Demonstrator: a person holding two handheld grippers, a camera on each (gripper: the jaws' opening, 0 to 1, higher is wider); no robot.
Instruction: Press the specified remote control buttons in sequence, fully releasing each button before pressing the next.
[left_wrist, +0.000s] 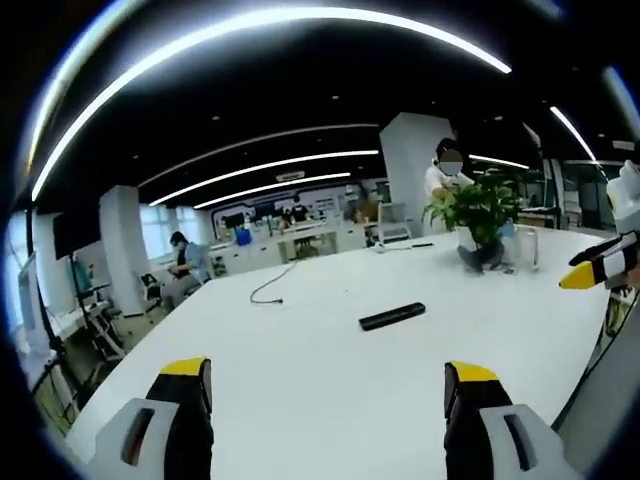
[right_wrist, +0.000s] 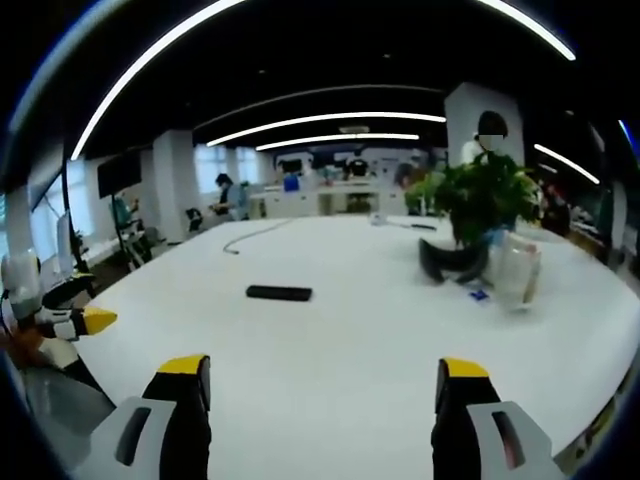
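A broad white table (left_wrist: 300, 370) spreads out beneath both grippers, its top glossy and mostly bare. In the left gripper view the left gripper (left_wrist: 328, 385) hangs above the near part of the table with its yellow-tipped jaws spread wide and nothing between them; in the right gripper view the right gripper (right_wrist: 322, 382) is likewise parted wide and holds nothing. The black remote control (left_wrist: 392, 316) lies flat on the table well ahead of both grippers, untouched, slightly right of centre in the left gripper view and left of centre in the right gripper view (right_wrist: 279, 293). Farther back a potted plant (left_wrist: 478, 208) with broad green leaves stands on the table, a clear plastic container (right_wrist: 515, 268) just beside it and a small blue item (right_wrist: 478, 294) lying near its base. A thin dark cable (left_wrist: 272, 282) snakes across the far part of the tabletop. The other gripper's yellow tip pokes in at the right edge of the left gripper view (left_wrist: 590, 272) and at the left edge of the right gripper view (right_wrist: 88, 321). The room is a large open office with a dark ceiling crossed by long curved light strips (left_wrist: 270, 165), white pillars (left_wrist: 410, 160), bright windows at the side, and desks along the back. A person (left_wrist: 185, 262) sits at a desk in the distance, and another person (left_wrist: 445, 175) stands behind the plant.
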